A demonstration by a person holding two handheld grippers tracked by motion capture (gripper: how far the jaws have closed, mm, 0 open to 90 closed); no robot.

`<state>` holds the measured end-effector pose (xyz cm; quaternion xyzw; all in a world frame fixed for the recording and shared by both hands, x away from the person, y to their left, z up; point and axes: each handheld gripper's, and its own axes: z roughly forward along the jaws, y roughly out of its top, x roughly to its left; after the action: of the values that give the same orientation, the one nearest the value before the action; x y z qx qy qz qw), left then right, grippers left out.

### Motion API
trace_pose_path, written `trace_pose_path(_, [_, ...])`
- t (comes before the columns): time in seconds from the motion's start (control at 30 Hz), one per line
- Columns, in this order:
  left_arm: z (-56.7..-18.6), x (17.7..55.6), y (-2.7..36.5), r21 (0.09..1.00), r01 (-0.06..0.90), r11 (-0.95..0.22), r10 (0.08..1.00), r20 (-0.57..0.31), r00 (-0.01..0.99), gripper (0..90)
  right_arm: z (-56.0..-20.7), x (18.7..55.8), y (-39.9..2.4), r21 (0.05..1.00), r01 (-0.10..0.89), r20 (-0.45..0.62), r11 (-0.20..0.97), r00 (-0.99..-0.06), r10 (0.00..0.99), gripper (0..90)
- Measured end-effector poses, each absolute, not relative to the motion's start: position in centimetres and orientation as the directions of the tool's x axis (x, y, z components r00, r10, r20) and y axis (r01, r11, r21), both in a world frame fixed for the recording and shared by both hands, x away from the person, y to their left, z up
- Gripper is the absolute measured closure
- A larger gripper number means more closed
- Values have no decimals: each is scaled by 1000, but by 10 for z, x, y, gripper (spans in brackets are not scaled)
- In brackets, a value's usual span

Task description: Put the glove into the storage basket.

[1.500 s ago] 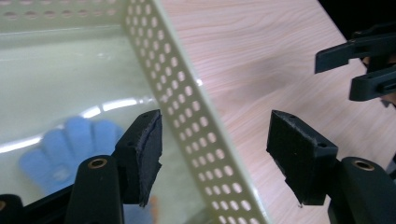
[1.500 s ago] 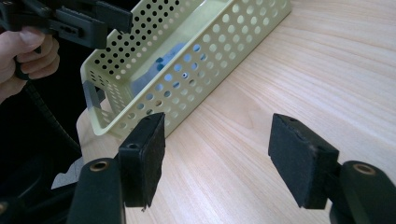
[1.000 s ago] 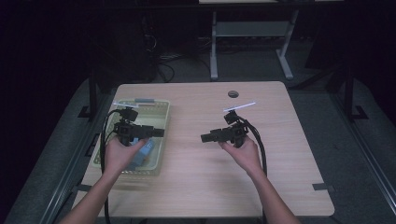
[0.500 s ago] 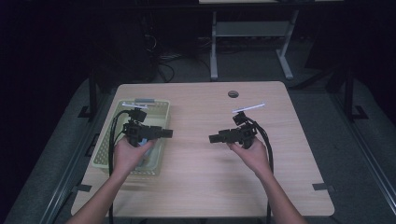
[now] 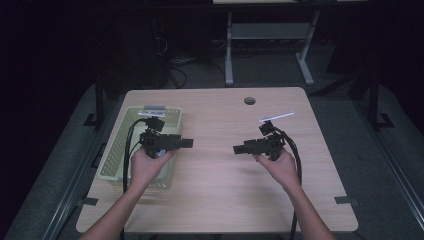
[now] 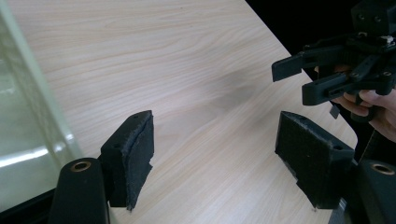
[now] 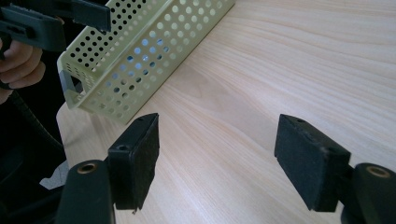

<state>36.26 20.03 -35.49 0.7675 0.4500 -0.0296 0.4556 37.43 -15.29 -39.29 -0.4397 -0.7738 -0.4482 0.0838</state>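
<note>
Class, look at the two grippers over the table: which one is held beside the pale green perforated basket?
The left gripper: it sits at the basket, its jaws open and empty, pointing toward the table's middle. The right gripper hangs over bare wood, far from the basket.

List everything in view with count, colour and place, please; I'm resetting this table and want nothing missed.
basket: one, pale green, perforated, on the table's left side.
white strip: one, white, thin, on the table's far right part.
table: one, light wood, with a round hole near its far edge.
frame: one, grey metal, on the floor beyond the table.
left gripper: one, black, open, nothing between its jaws, at the basket's right edge.
right gripper: one, black, open, nothing between its jaws, right of centre, facing the left one.
</note>
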Motion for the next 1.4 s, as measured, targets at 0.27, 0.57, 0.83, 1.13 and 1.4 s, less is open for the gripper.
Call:
trace_pose_path(0.27, [-358, 358, 188, 693, 700, -174, 637, -463, 617, 271, -399, 371, -167, 618, 757, 520, 211, -595, 613, 299])
trace_pose_path(0.57, [-366, 352, 172, 705, 686, -182, 611, -465, 640, 249, -407, 366, -182, 605, 771, 523, 198, -573, 631, 292])
trace_pose_path(0.83, [-375, 348, 163, 712, 678, -184, 593, -470, 654, 244, -414, 361, -193, 598, 778, 528, 193, -563, 636, 282])
trace_pose_path(1.13, [-384, 338, 150, 719, 666, -201, 567, -469, 677, 245, -423, 353, -209, 587, 789, 529, 181, -543, 653, 275])
trace_pose_path(1.4, [-397, 329, 139, 718, 661, -216, 542, -475, 693, 237, -431, 346, -218, 588, 791, 531, 172, -537, 656, 278])
